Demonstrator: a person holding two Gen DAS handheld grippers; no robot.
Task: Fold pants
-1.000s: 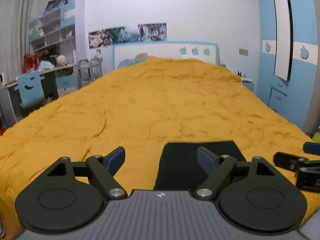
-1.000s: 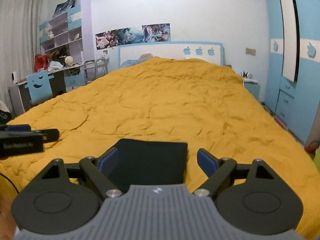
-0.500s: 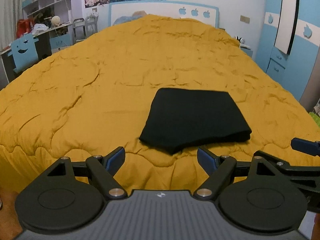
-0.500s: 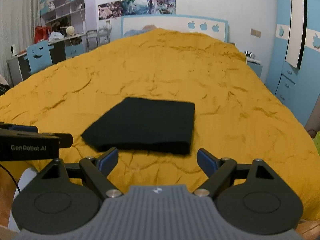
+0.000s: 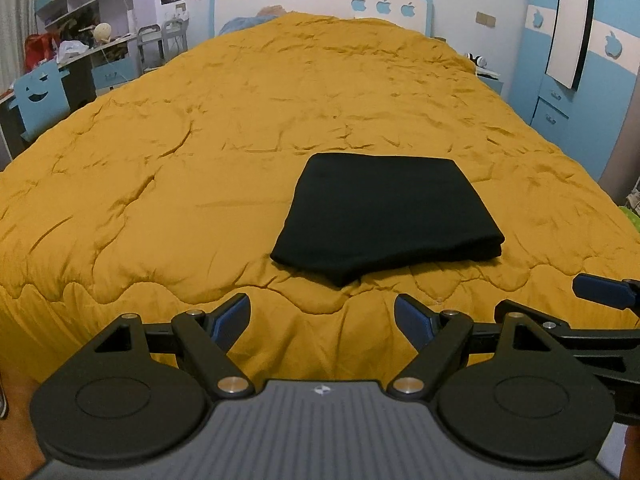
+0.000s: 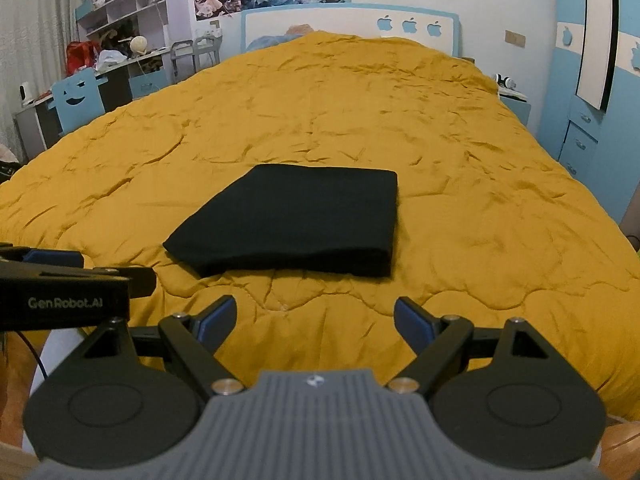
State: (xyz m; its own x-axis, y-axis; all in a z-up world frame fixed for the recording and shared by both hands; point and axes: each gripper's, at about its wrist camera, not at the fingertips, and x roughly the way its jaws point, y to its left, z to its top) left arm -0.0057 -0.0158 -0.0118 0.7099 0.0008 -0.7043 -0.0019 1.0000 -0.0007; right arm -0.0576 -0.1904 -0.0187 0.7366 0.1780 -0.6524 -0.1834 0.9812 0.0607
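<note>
Left wrist fisheye shows the black pants [image 5: 384,216] folded into a compact rectangle on the yellow quilt [image 5: 200,168] at 12 o'clock, both the left hand-held gripper [image 5: 322,314] and right hand-held gripper [image 6: 314,314] wide and empty, so folding looks finished, needing only withdrawal.

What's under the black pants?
The folded black pants lie flat on the yellow blanket covering the bed. Only blanket shows around them. Whatever is beneath the pants is covered, so anything else there can't be seen.
</note>
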